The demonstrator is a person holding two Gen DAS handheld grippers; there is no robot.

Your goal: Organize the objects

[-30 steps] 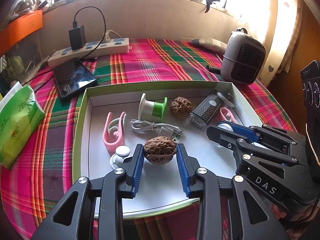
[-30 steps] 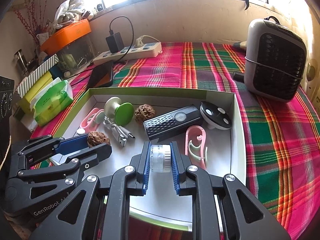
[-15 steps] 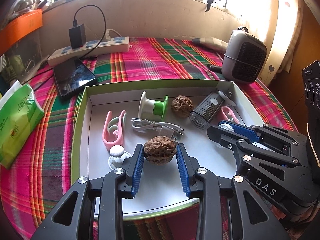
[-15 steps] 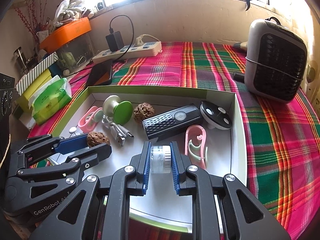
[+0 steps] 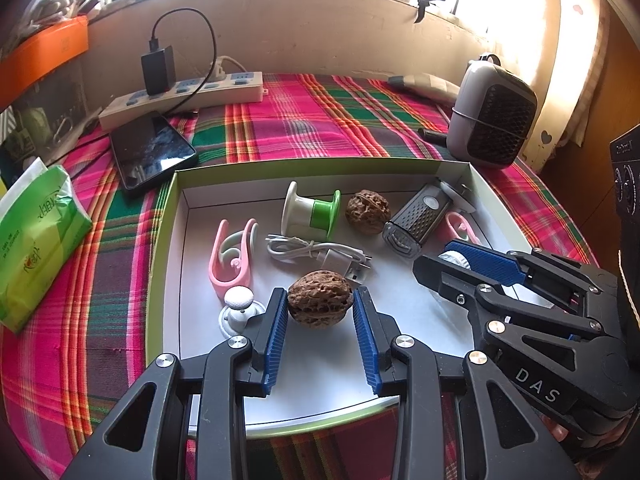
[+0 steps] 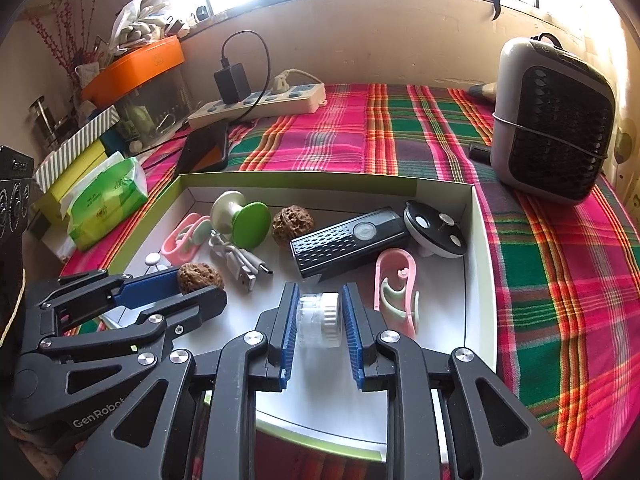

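Objects for sorting already lie mostly inside the shallow white cardboard box with the green rim on the plaid-covered tabletop — a pink silicone clip, a white-and-green spool, a coiled white USB cable, a second brown walnut, a black perforated device and another pink clip. The left tool is clamped on a wrinkled brown walnut low over the box floor; the right tool grips a small clear jar with a white ribbed cap, also within the box. Judging by this, the gathering is well advanced — these two held pieces remain to be set down.
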